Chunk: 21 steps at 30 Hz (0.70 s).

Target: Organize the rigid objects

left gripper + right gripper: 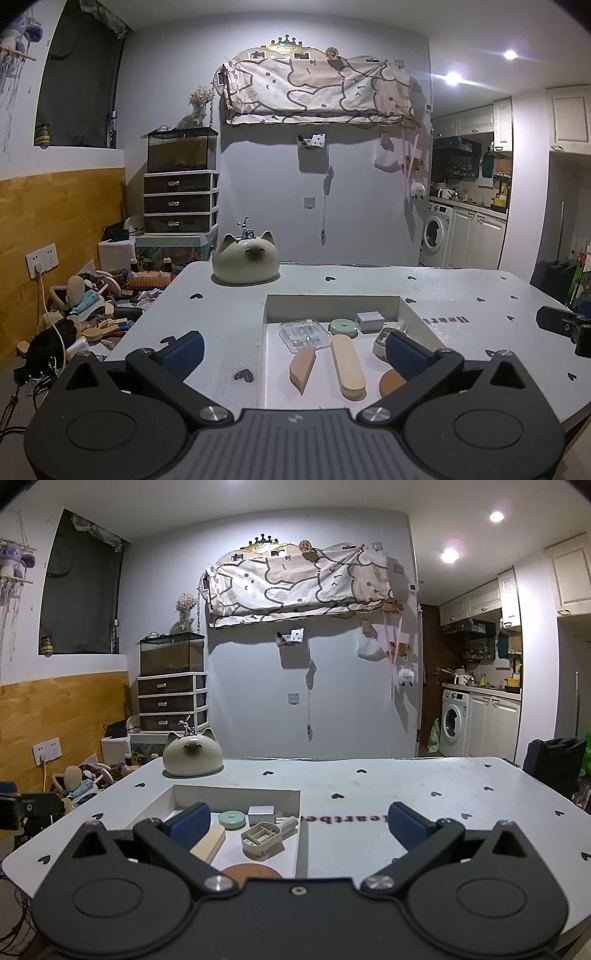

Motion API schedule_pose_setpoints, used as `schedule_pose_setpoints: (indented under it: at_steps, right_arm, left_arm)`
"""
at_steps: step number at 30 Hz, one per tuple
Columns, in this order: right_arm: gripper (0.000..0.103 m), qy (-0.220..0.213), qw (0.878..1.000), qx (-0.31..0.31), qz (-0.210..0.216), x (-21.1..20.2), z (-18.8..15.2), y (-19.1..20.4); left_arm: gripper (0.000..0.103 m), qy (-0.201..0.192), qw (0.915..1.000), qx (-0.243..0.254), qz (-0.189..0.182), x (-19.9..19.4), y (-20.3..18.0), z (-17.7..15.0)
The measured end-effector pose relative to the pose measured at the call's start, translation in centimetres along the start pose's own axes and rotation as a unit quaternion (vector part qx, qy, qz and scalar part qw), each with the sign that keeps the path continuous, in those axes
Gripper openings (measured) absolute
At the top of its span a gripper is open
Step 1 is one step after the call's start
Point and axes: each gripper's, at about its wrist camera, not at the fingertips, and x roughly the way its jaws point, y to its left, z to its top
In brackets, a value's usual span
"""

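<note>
A shallow white box (pixel 275 306) (pixel 236 795) lies on the pale table and holds several rigid items. In the left wrist view they are a clear plastic case (pixel 304 333), a wedge-shaped wooden block (pixel 303 368), a long wooden bar (pixel 348 366), a mint round tin (pixel 344 327), a white charger (pixel 369 319) and a brown round coaster (pixel 391 382). The right wrist view adds a beige frame-like piece (pixel 263 839). My left gripper (pixel 293 350) hangs open over the box, holding nothing. My right gripper (pixel 299 821) stands open above the box's right edge, also holding nothing.
A cat-shaped ceramic pot (pixel 245 258) (pixel 192 755) sits on the table beyond the box. Toys and clutter (pixel 92 302) cover the floor at left. The other gripper's black body shows at the right edge (pixel 565 325) and left edge (pixel 29 806).
</note>
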Motion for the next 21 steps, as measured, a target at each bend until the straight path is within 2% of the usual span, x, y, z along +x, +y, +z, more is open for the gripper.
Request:
schedule_pose_setpoints:
  at_steps: [21]
  right_arm:
    - [0.103, 0.003, 1.000, 0.003, 0.000, -1.1, -0.4, -0.2]
  left_arm:
    - [0.103, 0.000, 1.0000, 0.005, 0.001, -0.9, -0.9, 0.1]
